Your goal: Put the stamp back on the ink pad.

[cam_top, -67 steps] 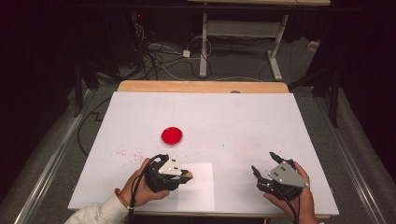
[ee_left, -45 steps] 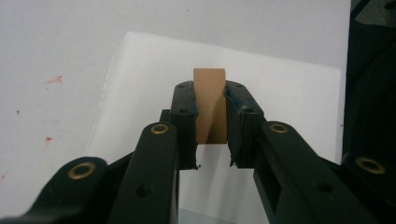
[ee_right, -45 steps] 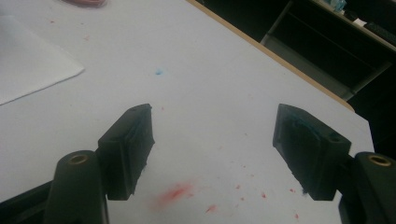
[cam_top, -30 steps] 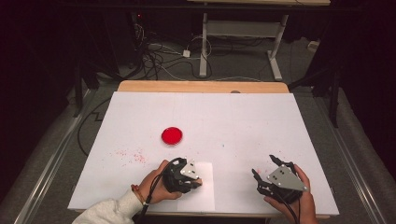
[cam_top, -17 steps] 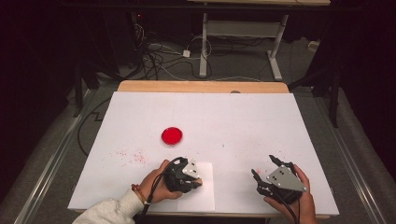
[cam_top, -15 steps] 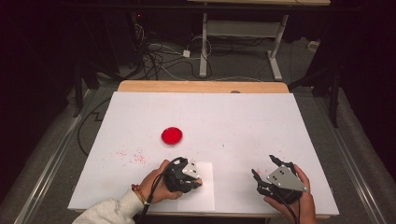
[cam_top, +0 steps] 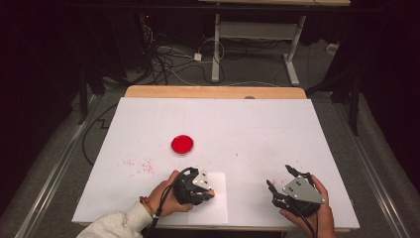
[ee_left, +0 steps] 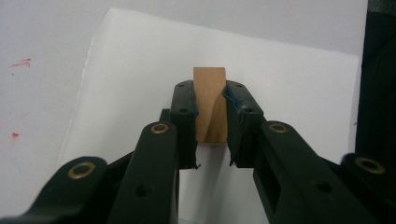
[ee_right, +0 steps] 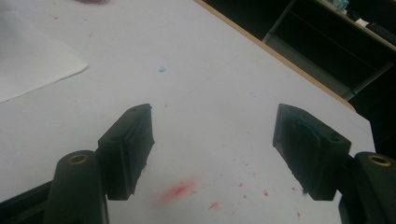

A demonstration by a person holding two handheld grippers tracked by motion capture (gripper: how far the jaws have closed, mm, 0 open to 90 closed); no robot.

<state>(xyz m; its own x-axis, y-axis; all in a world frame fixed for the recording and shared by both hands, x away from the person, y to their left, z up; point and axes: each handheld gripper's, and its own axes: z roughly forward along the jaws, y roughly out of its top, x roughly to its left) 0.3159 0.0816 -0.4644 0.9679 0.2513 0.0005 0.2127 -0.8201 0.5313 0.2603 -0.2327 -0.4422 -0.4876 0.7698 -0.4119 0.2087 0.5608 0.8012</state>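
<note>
- Left tool (cam_top: 210, 191), near edge of the bench, left of centre: clamped on a small wooden block (ee_left: 210, 103). The block is seen gripped on its two side faces between the pads, its far end projecting beyond the tips.
- Wooden block: held over, or possibly resting on, a white paper sheet (cam_top: 218, 208) at the near edge; contact with the sheet cannot be told. It is judged light, rigid and not fragile, with smooth bare wood that could slip a little under a loose grip. The flat opposite faces are judged the best place to be taken hold of, as at present.
- Right tool (cam_top: 282, 183), near right of the bench: jaws wide apart, nothing between them; red smears (ee_right: 180, 190) are seen on the surface beneath.
- Bench (cam_top: 277, 129): covered in white, with a wooden strip showing along the far edge.
- Red specks (cam_top: 138, 165), left of the left tool, scattered on the cover.
- Red round dish (cam_top: 182, 144), farther in, left of centre, well apart from both tools.
- Writing, brands, labels: none legible on any item.
</note>
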